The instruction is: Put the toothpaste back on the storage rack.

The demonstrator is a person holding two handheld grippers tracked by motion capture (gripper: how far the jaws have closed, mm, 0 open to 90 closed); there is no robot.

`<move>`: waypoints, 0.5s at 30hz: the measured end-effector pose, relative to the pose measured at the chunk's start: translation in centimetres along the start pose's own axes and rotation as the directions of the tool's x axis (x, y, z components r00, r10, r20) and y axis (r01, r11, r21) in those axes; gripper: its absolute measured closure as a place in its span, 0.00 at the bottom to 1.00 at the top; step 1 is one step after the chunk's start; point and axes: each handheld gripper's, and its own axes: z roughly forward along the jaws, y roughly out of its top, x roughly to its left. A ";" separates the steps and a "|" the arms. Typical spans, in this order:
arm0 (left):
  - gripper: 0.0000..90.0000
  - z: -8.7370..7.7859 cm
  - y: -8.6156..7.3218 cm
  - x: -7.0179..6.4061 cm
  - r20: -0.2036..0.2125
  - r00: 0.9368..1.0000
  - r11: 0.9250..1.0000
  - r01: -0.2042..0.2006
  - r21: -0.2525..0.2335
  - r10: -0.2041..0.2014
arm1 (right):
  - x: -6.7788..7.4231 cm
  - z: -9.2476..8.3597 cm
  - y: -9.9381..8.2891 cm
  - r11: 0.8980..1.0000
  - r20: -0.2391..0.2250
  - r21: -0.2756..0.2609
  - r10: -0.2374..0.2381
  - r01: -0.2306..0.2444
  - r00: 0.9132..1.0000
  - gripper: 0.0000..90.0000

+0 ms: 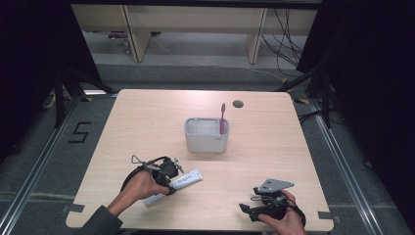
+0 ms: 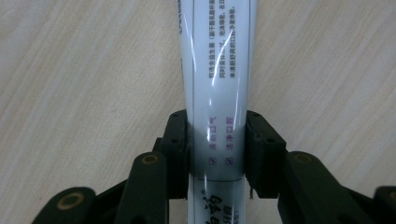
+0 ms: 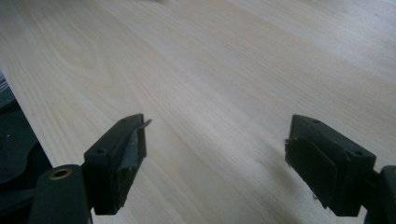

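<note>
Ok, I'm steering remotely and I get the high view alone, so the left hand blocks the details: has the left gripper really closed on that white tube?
Observer: Yes. The left gripper has both jaws pressed against the sides of the toothpaste tube.
Operator: Is the tube off the table?
Observer: Cannot tell; it lies flat along the wood grain of the table.
Operator: And the right gripper?
Observer: The right gripper is wide open, with bare tabletop between the jaws.
</note>
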 end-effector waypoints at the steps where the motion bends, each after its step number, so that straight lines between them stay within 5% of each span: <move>1: 0.72 0.0 0.0 0.0 -0.003 1.000 1.000 -0.008 0.004 0.009 | 0.0 -0.1 0.0 1.000 0.000 0.009 -0.004 0.004 1.000 0.23; 14: 0.79 -0.5 0.2 -1.1 -0.013 0.998 0.997 -0.069 -0.024 0.069 | 0.1 0.0 0.0 1.000 0.001 -0.008 0.020 -0.020 1.000 0.23; 15: 0.79 -0.6 0.2 -1.1 -0.012 0.998 0.997 -0.065 -0.029 0.065 | -0.1 -0.1 0.0 1.000 0.001 0.004 -0.007 0.007 1.000 0.23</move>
